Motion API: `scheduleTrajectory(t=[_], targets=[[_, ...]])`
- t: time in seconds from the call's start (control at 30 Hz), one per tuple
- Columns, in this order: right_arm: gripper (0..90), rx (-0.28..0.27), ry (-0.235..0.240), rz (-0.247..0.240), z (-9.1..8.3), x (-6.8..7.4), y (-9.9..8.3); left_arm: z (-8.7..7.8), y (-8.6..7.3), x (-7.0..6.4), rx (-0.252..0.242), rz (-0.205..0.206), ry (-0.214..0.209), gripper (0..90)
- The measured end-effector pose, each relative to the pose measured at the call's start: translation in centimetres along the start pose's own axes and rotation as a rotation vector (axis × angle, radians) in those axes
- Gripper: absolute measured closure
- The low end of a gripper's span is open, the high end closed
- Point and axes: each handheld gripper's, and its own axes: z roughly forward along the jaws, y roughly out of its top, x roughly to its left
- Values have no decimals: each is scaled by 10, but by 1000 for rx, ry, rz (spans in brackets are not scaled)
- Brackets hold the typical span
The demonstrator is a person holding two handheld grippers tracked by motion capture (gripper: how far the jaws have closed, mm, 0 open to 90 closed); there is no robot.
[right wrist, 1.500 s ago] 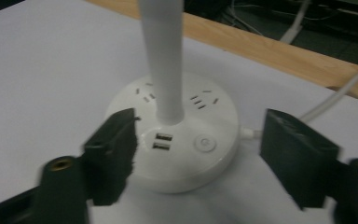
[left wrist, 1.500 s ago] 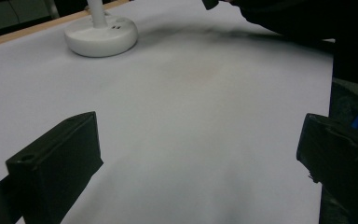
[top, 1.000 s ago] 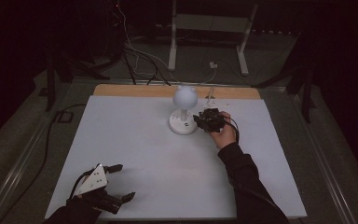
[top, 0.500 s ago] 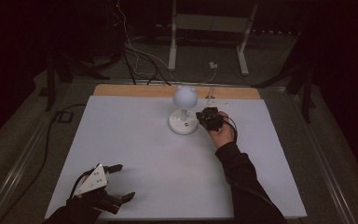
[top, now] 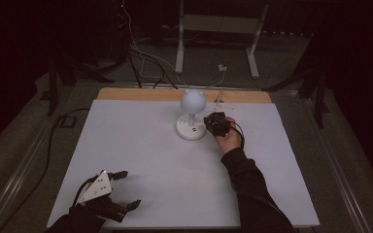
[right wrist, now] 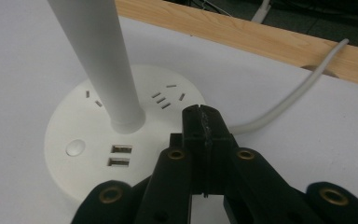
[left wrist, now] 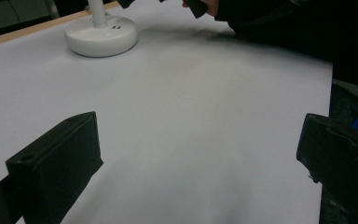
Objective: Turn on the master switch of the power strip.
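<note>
A white desk lamp (top: 190,127) stands at the back middle of the white table (top: 141,160). Its round base (right wrist: 79,133) carries a stem (right wrist: 100,60), a round button (right wrist: 75,147), two USB ports (right wrist: 121,155) and socket slots. My right gripper (right wrist: 204,123) is shut with nothing between its jaws. Its tips sit over the base's right rim; I cannot tell whether they touch it. In the high view the right gripper (top: 213,124) is beside the base. My left gripper (top: 127,189) rests open at the near left corner, jaws wide apart (left wrist: 200,154) over bare table.
The lamp's white cable (right wrist: 289,105) runs from the base over the wooden back edge (right wrist: 261,35). A dark sleeve (top: 250,189) lies across the table's right half. Cables and a metal stand (top: 218,29) are on the floor behind.
</note>
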Motion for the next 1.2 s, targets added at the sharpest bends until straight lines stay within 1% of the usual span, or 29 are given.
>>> scheduleTrajectory(t=[0.07,0.23,0.47,0.53,0.6,0.63,0.67,0.7,0.77,0.83,0.9,1.0,1.07,1.2], targets=[[900,-1,-4,-6,2,1,-1,0,0,0,-1,2,-1,2],[900,2,15,-4,6,5,-4,0,0,0,1,3,-2,3],[900,6,18,-4,10,7,-7,0,0,0,-1,1,-1,3],[900,3,37,2,10,6,-8,0,0,0,0,-1,-2,3],[900,2,42,-2,11,8,-8,0,0,0,2,-1,-3,3],[900,1,42,-3,11,8,-8,0,0,0,1,0,-3,3],[900,0,29,-10,11,9,-8,0,0,0,0,-1,-2,3],[900,-1,27,-6,11,9,-8,0,0,0,0,-2,-2,2],[900,-3,35,4,12,9,-8,0,0,0,1,-2,-2,3],[900,-3,47,-1,12,9,-8,0,0,0,0,-2,-3,3],[900,-3,42,-11,12,11,-8,0,0,0,0,-4,-3,3],[900,-1,37,-12,12,12,-8,0,0,0,0,-2,-4,3],[900,-4,42,-8,12,11,-9,0,0,0,-1,-4,-4,2],[900,-6,33,-18,12,12,-9,0,0,-1,0,-2,-4,3]])
